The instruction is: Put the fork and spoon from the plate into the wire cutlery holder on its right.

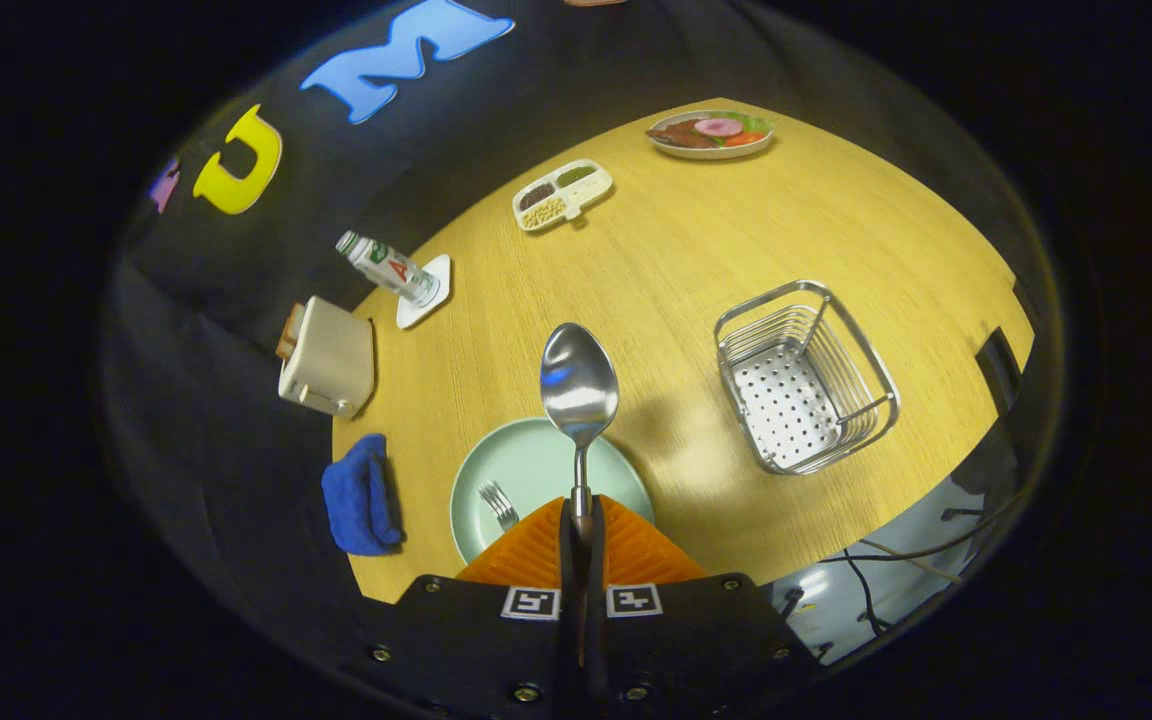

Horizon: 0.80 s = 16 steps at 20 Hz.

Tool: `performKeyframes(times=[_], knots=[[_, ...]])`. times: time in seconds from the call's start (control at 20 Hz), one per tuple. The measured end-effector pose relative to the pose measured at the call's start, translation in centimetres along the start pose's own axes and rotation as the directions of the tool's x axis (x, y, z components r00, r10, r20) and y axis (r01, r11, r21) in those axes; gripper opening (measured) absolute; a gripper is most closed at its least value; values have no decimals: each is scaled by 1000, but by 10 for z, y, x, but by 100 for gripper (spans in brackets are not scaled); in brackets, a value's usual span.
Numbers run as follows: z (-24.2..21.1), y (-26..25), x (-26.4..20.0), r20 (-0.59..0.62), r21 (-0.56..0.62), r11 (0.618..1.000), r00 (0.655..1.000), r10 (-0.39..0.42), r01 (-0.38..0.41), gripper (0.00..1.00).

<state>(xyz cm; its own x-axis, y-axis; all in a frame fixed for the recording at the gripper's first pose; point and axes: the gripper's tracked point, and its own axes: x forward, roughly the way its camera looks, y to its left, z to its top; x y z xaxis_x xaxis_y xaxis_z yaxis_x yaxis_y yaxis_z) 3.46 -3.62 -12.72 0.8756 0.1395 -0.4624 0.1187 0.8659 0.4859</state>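
**Spoon clamped and held up above the plate**

Your gripper (581, 520) has its two fingers pressed together on the handle of the spoon (579, 385). The spoon's long axis runs straight ahead along the fingers, bowl forward and away from you, pointing toward the far edge of the table (696, 250). Its bowl hangs over the far rim of the plate (526, 465), clear of it.

The fork (499, 503) lies on the plate, just left of your fingers, tines pointing away from you and slightly left; its handle end is hidden behind the left finger.

The wire cutlery holder (804, 375) sits to the right of the plate, ahead and right of your fingertips, well apart from the spoon and near the table's right edge.

You are holding the gripper high, tilted down at the tabletop from the near edge.

Along the left edge stand a toaster (328, 358), a blue cloth (361, 495) and a bottle (388, 267) on a coaster (428, 293). A divided tray (562, 193) and a food plate (710, 132) lie by the far edge.
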Motion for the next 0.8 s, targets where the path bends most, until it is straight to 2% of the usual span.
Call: performKeyframes(times=[0.35,0.6,0.8], knots=[[34,-52,-51,137,168,982,984,-111,87,3],[21,-75,-63,115,242,963,982,-149,118,3],[3,-94,-66,49,236,959,983,-175,159,3]])
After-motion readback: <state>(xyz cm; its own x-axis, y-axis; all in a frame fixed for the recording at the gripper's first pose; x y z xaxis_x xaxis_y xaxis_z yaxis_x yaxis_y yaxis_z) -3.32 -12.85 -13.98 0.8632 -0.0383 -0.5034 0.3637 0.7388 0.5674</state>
